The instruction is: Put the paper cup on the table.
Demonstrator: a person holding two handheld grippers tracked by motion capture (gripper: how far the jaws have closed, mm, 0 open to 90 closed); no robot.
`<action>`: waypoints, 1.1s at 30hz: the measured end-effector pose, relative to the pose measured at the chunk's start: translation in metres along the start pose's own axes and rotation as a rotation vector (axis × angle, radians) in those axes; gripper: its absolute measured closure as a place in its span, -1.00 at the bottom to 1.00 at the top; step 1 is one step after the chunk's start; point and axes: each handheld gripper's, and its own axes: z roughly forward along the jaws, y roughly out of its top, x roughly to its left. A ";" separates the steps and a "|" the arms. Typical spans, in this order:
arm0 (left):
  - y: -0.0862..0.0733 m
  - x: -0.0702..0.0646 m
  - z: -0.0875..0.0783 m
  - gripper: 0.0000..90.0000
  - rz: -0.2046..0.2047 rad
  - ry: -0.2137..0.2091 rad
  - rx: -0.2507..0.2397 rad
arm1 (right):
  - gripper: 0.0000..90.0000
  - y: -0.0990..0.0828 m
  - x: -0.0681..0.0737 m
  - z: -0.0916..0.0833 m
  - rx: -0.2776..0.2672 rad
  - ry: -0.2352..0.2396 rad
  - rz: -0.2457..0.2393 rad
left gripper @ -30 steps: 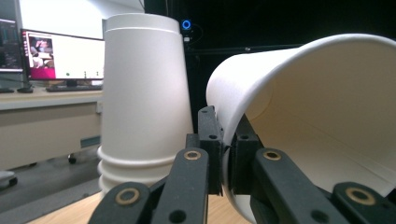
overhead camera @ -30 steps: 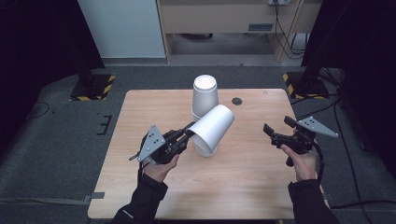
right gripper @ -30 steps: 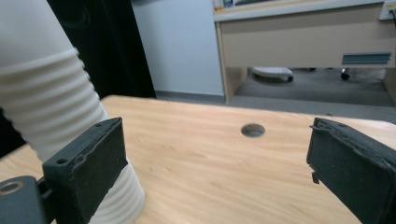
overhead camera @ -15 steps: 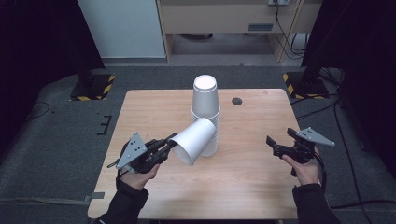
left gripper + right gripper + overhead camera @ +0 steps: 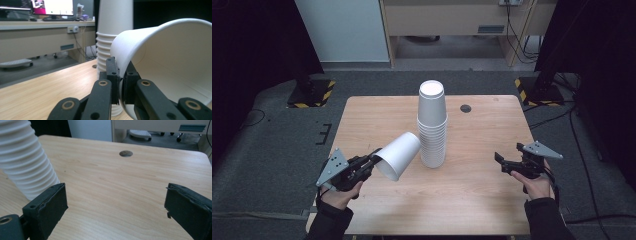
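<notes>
Stack: top cut off by the right gripper view's upper edge.
Cup: right side runs past the frame.

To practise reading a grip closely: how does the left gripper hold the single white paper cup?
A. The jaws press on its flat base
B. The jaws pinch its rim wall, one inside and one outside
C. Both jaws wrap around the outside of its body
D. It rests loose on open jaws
B: in the left gripper view the left gripper has its jaws shut on the rim wall of the white paper cup, one jaw inside the mouth and one outside.
</notes>
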 end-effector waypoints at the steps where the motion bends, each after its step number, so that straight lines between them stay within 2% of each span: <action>1: -0.001 0.002 -0.001 0.91 -0.005 0.010 0.002 | -0.89 -0.003 0.000 0.001 0.011 -0.002 -0.004; 8: -0.007 0.019 -0.011 0.91 -0.036 0.084 0.043 | -0.90 -0.014 -0.001 0.008 0.085 -0.026 -0.049; 16: -0.009 0.033 -0.015 0.91 -0.068 0.141 0.155 | -0.90 -0.023 -0.003 0.012 0.137 -0.031 -0.075; 24: -0.009 0.043 -0.013 0.91 -0.100 0.194 0.226 | -0.90 -0.031 -0.005 0.014 0.185 -0.051 -0.099; 26: -0.011 0.048 -0.013 0.91 -0.105 0.216 0.270 | -0.90 -0.033 -0.006 0.014 0.192 -0.054 -0.104; 29: -0.012 0.052 -0.013 0.91 -0.116 0.239 0.295 | -0.90 -0.034 -0.007 0.014 0.198 -0.058 -0.106; 33: -0.011 0.060 -0.013 0.91 -0.141 0.262 0.357 | -0.90 -0.037 -0.007 0.014 0.208 -0.061 -0.109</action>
